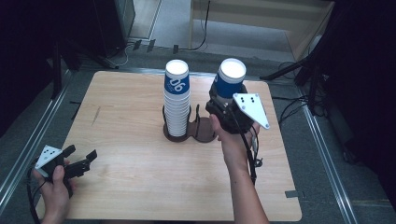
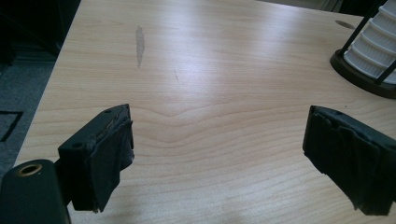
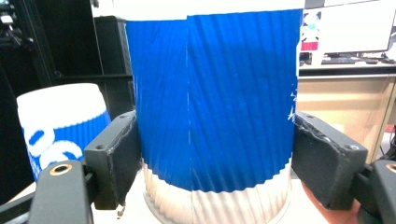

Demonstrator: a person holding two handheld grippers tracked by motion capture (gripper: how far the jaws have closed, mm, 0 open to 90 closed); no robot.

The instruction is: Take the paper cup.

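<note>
A blue ribbed paper cup with a white end facing up hangs over the right ring of a dark two-ring holder. My right gripper is shut on this cup, its pads pressing both sides of the cup. A tall stack of the same cups stands in the holder's left ring, just left of the held cup, and its top cup shows in the right gripper view. My left gripper rests open near the table's front left corner, with bare wood between its fingers.
The wooden table has free room in front and to the left. The holder's edge and the stack's white rims lie far right in the left gripper view. Dark stands and cables surround the table on the floor.
</note>
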